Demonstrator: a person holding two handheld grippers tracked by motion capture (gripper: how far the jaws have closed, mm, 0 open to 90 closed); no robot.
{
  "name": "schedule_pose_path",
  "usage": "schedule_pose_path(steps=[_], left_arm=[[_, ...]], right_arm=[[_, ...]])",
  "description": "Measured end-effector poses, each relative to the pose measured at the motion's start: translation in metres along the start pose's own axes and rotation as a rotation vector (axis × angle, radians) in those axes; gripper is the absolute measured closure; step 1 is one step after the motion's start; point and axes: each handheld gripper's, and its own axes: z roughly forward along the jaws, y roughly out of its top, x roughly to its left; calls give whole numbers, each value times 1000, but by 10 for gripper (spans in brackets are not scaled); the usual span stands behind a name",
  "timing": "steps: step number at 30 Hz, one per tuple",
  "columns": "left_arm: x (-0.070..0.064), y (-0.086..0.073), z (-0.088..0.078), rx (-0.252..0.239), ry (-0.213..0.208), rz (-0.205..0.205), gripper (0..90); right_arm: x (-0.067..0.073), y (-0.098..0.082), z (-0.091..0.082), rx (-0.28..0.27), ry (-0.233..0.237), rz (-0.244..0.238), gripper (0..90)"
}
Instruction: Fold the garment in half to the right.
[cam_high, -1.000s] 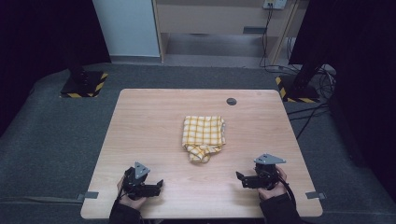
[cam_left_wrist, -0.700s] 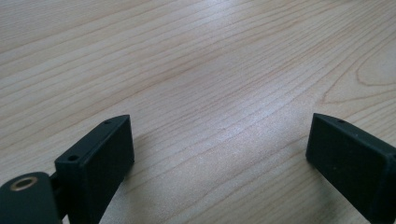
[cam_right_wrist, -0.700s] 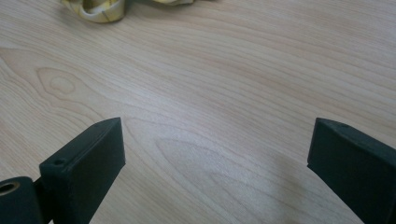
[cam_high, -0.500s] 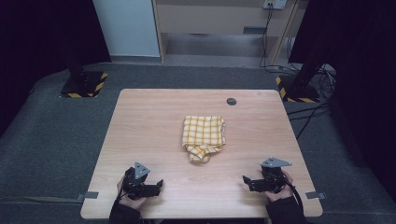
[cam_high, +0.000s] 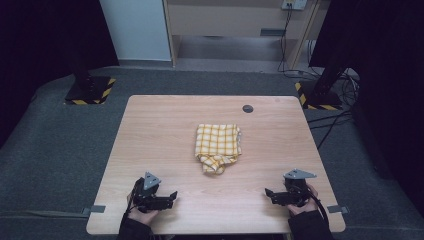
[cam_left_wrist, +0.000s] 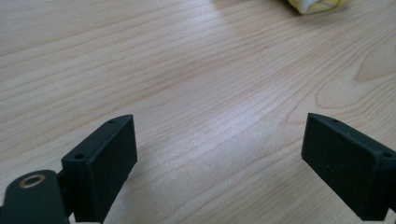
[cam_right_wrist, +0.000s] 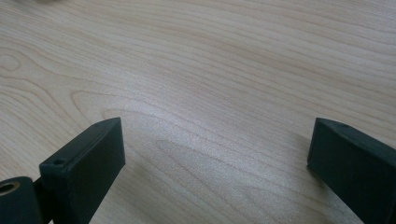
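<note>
A folded yellow checked cloth (cam_high: 218, 147) lies in the middle of the wooden table (cam_high: 160, 130), with a bunched corner at its near end. My left gripper (cam_high: 172, 198) rests low at the near left, jaws pointing right, open and empty. In the left gripper view its jaws (cam_left_wrist: 219, 154) stand wide over bare wood, and the cloth's edge (cam_left_wrist: 315, 4) peeks in at the top right. My right gripper (cam_high: 267, 194) sits at the near right, jaws pointing left, open. The right gripper view has its jaws (cam_right_wrist: 215, 158) wide apart above bare wood.
A small dark round hole (cam_high: 247, 108) sits near the table's far edge. Two stands with yellow-black striped bases (cam_high: 90, 90) (cam_high: 320, 95) flank the far corners on the grey floor. Cables (cam_high: 340, 120) trail on the floor at the right.
My right gripper has slid to the right and back toward the near edge, sinking a little. The left gripper and the cloth have stayed put.
</note>
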Motion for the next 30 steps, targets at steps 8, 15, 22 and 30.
schedule_pose_path(steps=[8,15,22,30], left_arm=[[-8,17,-1,-22,-17,8,95],[-17,42,10,-28,-26,10,98],[-24,64,27,-47,-38,-3,109],[-34,79,46,-51,-60,-19,108]], right_arm=[[0,-1,0,0,-19,-19,38],[3,-2,1,4,-37,-47,35],[4,-3,2,5,-45,-61,34],[4,-3,2,8,-50,-64,33]])
